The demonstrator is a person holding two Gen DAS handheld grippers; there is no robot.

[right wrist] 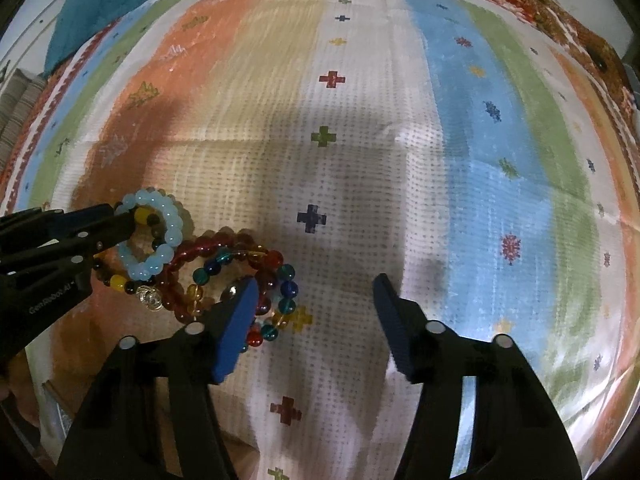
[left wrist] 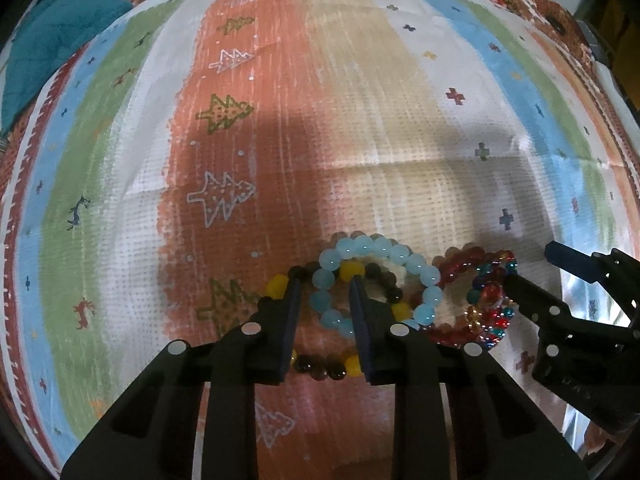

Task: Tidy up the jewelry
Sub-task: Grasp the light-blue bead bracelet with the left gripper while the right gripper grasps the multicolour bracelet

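Now, a tangle of bead bracelets was seen lying on the striped, patterned cloth (left wrist: 360,120) that covered the surface. Down over the left end of the heap the left gripper (left wrist: 325,280) was held, pointing steeply downward, its jaws narrowed around beads of the pale blue bracelet (left wrist: 380,246) and the yellow-and-dark bracelet (left wrist: 352,269). Both strands were found between the jaws, though whether the pads (left wrist: 294,320) were pressed onto the beads could not be told. Just to the right, touching the blue ring, the red bracelet (left wrist: 460,266) and the multicoloured bracelet (left wrist: 486,294) were heaped together.

From the right wrist view, the right gripper (right wrist: 316,286) was seen with its jaws standing fairly wide. Its left finger (right wrist: 240,320) was set down on the near right edge of the multicoloured bracelet (right wrist: 286,288), over its beads, while the right finger (right wrist: 394,320) was left over bare cloth (right wrist: 360,140), well apart from any bead. Nothing was gripped there. A small silver charm (right wrist: 151,300) was noted at the near edge of the heap. At the far left corner, a teal fabric bundle (right wrist: 108,4) was left lying on the cloth.
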